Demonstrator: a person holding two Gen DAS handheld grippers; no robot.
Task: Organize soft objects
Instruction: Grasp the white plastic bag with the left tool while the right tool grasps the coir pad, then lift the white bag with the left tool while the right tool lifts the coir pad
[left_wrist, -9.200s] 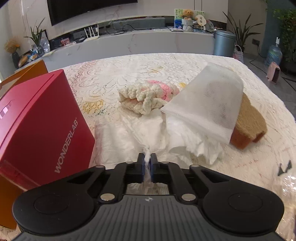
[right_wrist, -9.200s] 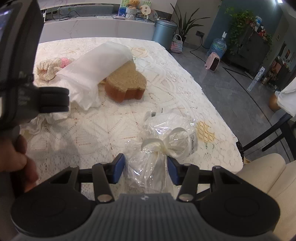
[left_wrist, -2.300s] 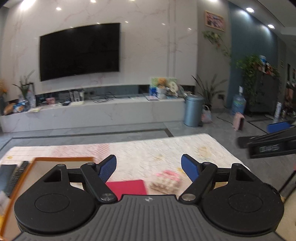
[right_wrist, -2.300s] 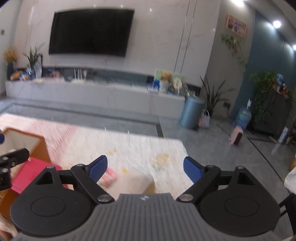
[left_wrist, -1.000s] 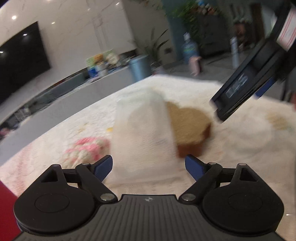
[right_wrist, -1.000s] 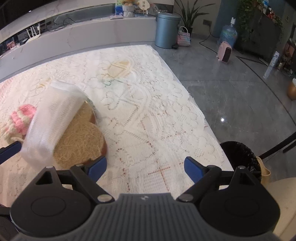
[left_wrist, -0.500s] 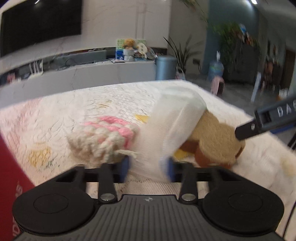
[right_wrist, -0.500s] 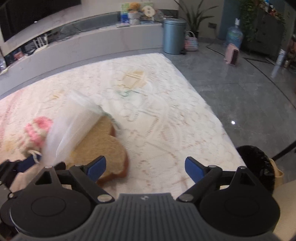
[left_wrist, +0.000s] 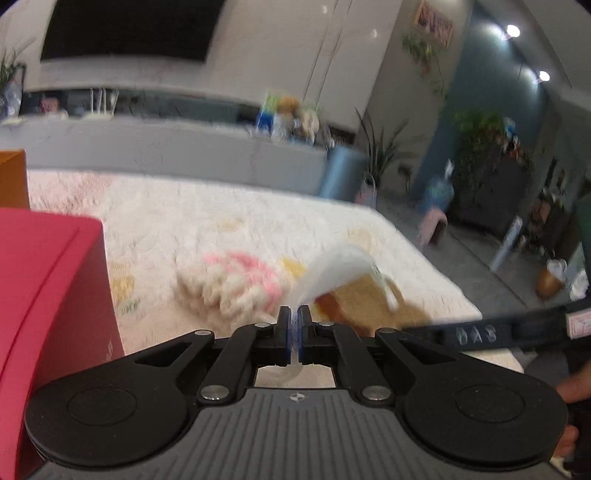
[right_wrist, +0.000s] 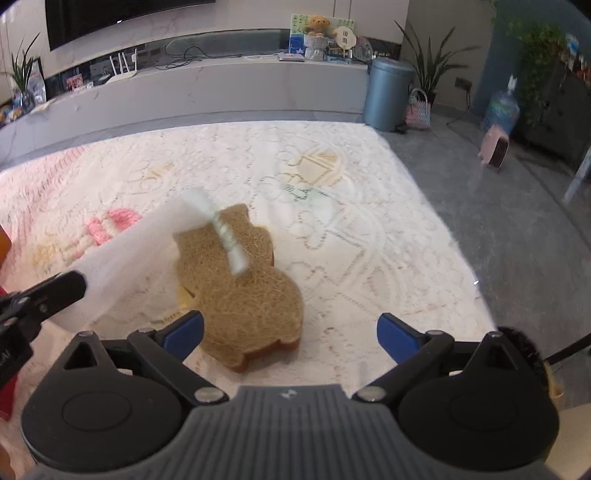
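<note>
A second before, the left gripper (left_wrist: 294, 316) had stood wide open around the white mesh bag (right_wrist: 136, 251); now its jaws had shut tight on the bag's near edge and the bag was lifted off the cloth, slanting up and away over the brown loofah sponge (right_wrist: 240, 291). The right gripper (right_wrist: 290, 332) had drawn closer to that sponge since then.

The left wrist view was smeared by motion, so the pink and cream knitted piece (left_wrist: 240, 280) showed only as a blur just beyond the bag, and the red box (left_wrist: 48, 295) was cut off at the left edge. The sponge's near side was partly hidden behind the right gripper's left finger.

The right gripper's jaws were opening, already very wide, and gripped nothing; the sponge lay flat on the lace tablecloth (right_wrist: 369, 236) just ahead of them, nearer the left pad, not pressed by either.
</note>
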